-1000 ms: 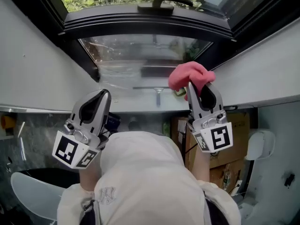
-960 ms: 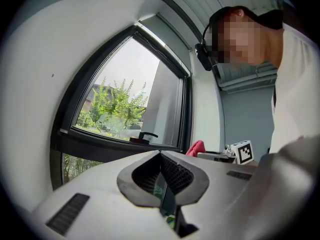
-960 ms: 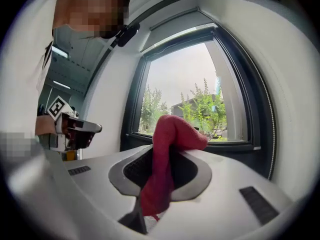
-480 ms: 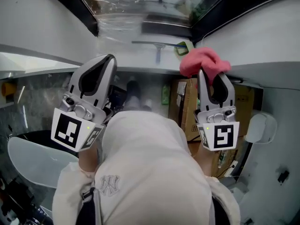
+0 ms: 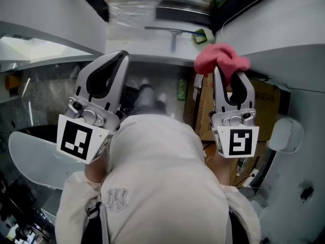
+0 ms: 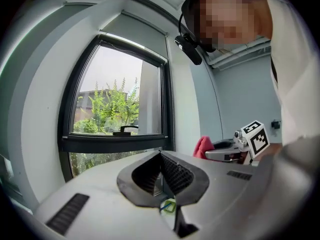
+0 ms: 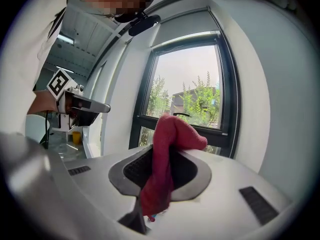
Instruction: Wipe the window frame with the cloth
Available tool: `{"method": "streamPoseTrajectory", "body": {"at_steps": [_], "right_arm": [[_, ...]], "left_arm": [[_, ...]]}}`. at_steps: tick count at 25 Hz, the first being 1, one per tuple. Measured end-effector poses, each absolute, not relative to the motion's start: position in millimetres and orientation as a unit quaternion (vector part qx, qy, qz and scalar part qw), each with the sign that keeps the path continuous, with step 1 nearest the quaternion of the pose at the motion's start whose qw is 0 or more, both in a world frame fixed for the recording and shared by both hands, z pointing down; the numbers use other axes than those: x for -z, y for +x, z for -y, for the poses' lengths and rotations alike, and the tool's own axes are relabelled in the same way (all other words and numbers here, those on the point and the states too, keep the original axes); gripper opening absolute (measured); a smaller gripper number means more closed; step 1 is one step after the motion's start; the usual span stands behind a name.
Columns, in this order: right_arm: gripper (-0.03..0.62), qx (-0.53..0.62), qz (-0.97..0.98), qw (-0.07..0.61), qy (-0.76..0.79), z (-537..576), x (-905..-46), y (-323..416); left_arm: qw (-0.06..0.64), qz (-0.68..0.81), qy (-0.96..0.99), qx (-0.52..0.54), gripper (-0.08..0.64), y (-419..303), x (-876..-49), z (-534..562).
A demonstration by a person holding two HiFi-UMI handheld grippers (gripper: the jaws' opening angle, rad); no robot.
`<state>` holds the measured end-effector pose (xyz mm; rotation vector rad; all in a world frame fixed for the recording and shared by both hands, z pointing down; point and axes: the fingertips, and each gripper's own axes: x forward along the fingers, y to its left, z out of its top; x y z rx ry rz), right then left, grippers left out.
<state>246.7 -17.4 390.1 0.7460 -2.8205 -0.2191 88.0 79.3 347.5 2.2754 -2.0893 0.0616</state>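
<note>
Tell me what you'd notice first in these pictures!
The red cloth jumps out, pinched in the right gripper and flopping over its tip. Ahead of both grippers stands the dark window frame, with green trees outside the glass. The left gripper is shut and holds nothing.

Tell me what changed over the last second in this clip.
Both grippers appear to have drawn back from the window. The cloth, earlier in front of the lower pane, now shows below the sill, and the window frame has slid to the head view's top edge. Nothing was taken or let go: the right gripper stays shut on the cloth, and the left gripper stays shut and empty.
</note>
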Motion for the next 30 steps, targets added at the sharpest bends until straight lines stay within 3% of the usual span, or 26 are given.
{"method": "streamPoseTrajectory", "body": {"at_steps": [30], "right_arm": [[0.085, 0.025, 0.949, 0.134, 0.283, -31.3, -406.1, 208.9]], "left_arm": [[0.037, 0.673, 0.738, -0.013, 0.008, 31.8, -351.5, -117.3]]}}
